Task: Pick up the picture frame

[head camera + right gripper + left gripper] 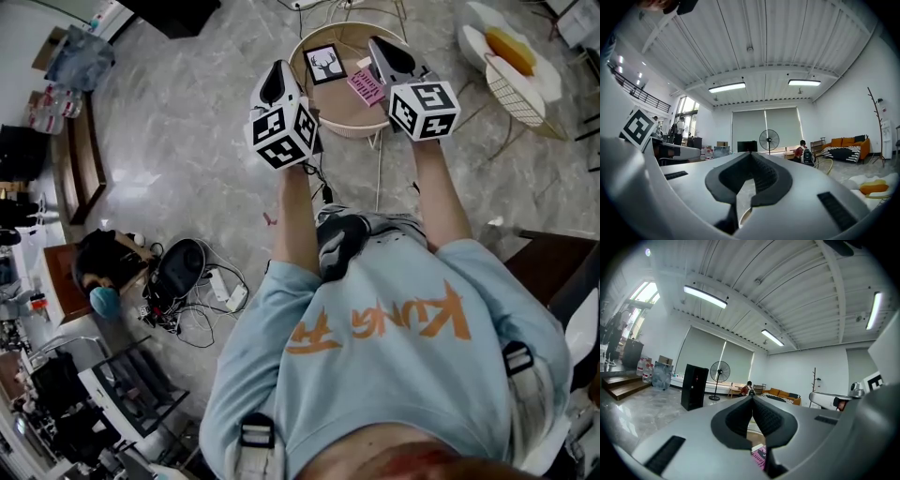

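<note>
The left tool (277, 73) is held level, its jaws pressed together on nothing. At its 3 o'clock the picture frame (325, 64) is seen, apparently lying flat on the small round counter (349, 120) and untouched. A pink card (366, 86) is placed at the frame's 4 o'clock. The right tool (380, 49), likewise pressed together and empty, is held level over the counter's 1 o'clock side. The approach is judged to be the step in hand. Next, one tool would have to be spread, tipped downward and lowered until an edge of the frame is bracketed.
</note>
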Action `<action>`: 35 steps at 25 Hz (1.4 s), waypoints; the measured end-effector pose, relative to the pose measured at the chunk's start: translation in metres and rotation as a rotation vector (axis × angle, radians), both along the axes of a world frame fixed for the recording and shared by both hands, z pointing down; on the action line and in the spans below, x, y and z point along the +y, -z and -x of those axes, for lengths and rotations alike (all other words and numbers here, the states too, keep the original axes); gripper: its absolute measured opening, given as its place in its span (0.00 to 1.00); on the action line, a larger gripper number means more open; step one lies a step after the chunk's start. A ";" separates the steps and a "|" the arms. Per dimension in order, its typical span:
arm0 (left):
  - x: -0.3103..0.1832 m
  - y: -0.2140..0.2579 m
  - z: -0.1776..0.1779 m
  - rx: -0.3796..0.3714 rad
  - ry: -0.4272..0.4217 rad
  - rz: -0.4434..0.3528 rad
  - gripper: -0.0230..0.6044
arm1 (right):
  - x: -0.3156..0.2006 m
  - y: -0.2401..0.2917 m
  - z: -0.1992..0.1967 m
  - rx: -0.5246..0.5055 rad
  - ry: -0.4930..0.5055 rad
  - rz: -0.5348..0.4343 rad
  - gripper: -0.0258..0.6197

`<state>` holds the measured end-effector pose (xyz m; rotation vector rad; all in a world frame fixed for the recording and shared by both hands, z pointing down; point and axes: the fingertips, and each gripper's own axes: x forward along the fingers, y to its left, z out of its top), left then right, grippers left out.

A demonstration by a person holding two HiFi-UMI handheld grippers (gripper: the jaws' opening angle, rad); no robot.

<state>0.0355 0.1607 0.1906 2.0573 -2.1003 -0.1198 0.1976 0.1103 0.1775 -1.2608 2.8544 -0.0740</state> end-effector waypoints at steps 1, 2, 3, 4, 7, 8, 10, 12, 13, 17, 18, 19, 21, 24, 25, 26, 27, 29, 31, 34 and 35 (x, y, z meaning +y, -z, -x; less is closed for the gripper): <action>0.000 0.001 0.003 0.000 0.001 -0.002 0.07 | 0.000 0.000 0.003 -0.001 0.004 0.000 0.04; 0.000 0.002 0.007 0.004 0.003 -0.004 0.07 | 0.001 0.000 0.008 0.002 0.011 0.000 0.04; 0.001 0.002 0.010 0.012 0.006 -0.008 0.07 | 0.002 -0.001 0.012 0.009 0.020 -0.001 0.04; 0.001 0.003 0.013 0.022 0.008 -0.013 0.07 | 0.003 -0.003 0.015 0.018 0.028 -0.002 0.04; 0.000 0.006 0.015 0.033 0.004 -0.023 0.07 | 0.005 -0.003 0.015 0.028 0.027 0.002 0.04; -0.001 0.007 0.015 0.033 -0.001 -0.025 0.07 | 0.003 -0.001 0.012 0.025 0.019 0.003 0.04; -0.005 0.008 0.014 0.035 -0.009 -0.027 0.07 | -0.001 0.002 0.008 0.025 0.005 0.000 0.04; -0.009 0.006 0.015 0.036 -0.015 -0.023 0.07 | -0.007 0.001 0.007 0.027 -0.008 0.004 0.04; -0.011 0.005 0.015 0.036 -0.020 -0.020 0.07 | -0.010 -0.001 0.006 0.025 -0.015 0.012 0.04; -0.025 0.000 0.029 0.067 -0.018 -0.023 0.07 | -0.019 -0.009 0.020 0.044 -0.008 0.028 0.04; -0.032 -0.003 0.035 0.080 -0.012 -0.023 0.07 | -0.022 -0.011 0.027 0.056 0.004 0.026 0.04; -0.039 -0.007 0.041 0.090 -0.009 -0.019 0.07 | -0.027 -0.015 0.032 0.067 0.012 0.024 0.04; -0.054 -0.021 0.048 0.095 -0.014 0.003 0.07 | -0.045 -0.026 0.035 0.074 -0.011 0.039 0.04; -0.075 -0.041 0.060 0.082 -0.021 0.049 0.07 | -0.081 -0.040 0.034 0.051 -0.110 0.083 0.04; -0.083 -0.045 0.069 0.081 -0.014 0.060 0.07 | -0.091 -0.043 0.040 0.049 -0.122 0.090 0.04; -0.090 -0.049 0.078 0.087 -0.001 0.069 0.07 | -0.100 -0.046 0.051 0.053 -0.119 0.093 0.04; -0.098 -0.054 0.088 0.096 0.012 0.077 0.07 | -0.107 -0.050 0.064 0.063 -0.106 0.095 0.04; -0.112 -0.065 0.108 0.106 0.028 0.098 0.07 | -0.120 -0.060 0.091 0.084 -0.075 0.101 0.04; -0.128 -0.080 0.127 0.103 0.036 0.127 0.07 | -0.138 -0.068 0.115 0.099 -0.064 0.108 0.04; -0.151 -0.102 0.154 0.120 0.041 0.168 0.07 | -0.168 -0.081 0.139 0.116 -0.078 0.129 0.04; -0.160 -0.107 0.163 0.125 0.044 0.175 0.07 | -0.178 -0.084 0.147 0.120 -0.082 0.134 0.04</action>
